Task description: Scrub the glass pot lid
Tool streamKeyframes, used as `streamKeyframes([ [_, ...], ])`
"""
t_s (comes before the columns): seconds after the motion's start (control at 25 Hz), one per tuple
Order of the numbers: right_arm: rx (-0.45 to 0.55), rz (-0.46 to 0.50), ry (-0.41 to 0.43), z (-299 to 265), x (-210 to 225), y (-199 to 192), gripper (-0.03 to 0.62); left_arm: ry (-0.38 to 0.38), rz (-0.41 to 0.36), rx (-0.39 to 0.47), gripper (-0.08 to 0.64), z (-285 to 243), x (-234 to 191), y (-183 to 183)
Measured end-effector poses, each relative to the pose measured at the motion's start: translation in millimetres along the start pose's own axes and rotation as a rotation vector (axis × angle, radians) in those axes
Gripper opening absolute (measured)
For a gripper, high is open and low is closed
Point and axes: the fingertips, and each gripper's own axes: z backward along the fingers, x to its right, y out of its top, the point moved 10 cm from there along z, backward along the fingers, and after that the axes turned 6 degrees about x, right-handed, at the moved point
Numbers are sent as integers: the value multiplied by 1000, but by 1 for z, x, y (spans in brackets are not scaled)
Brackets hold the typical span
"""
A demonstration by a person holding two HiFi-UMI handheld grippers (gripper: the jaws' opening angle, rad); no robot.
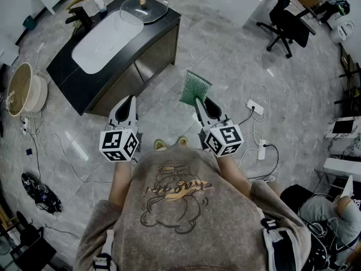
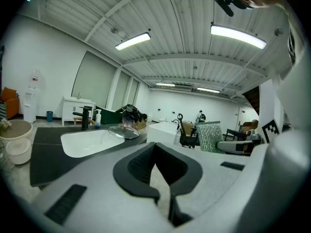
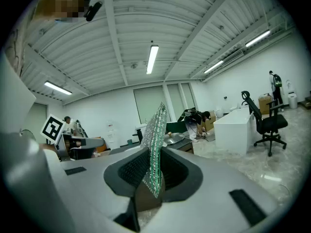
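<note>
Two grippers are held out in front of the person, both short of the black counter (image 1: 84, 89). The left gripper (image 1: 131, 99) has its jaws pressed together on nothing. The right gripper (image 1: 204, 101) pinches a green scrub pad (image 1: 195, 88) by its lower edge, and the pad stands up on edge beyond the jaw tips.

The glass pot lid (image 1: 144, 7) lies knob up at the counter's far end, just beside the white sink basin (image 1: 104, 41), which takes up the counter's middle. The counter's long axis runs away from the person on a diagonal, so the lid sits at the end farthest from both tools. From the pad, the lid lies ahead and to the left. The empty left gripper is nearer the counter's near corner, while the right is off to the counter's open side (the side facing the floor).

Limits of inspection: in the right gripper view the pad screens part of the lid. It cannot be told whether the lid's rim overhangs the basin. No dirt on the glass can be made out at this range.
</note>
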Motion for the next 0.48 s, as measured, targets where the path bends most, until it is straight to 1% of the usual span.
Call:
streamKeyframes([
  [0.16, 27, -23, 17, -6, -6, -1, 89, -4, 7, 1, 9, 1, -9, 1],
  [0.36, 45, -81, 47, -11, -16, -4, 88, -3, 4, -12, 9, 6, -23, 1],
  [0.48, 56, -78, 41, -10, -21, -8, 89, -13, 7, -16, 9, 10, -30, -1],
])
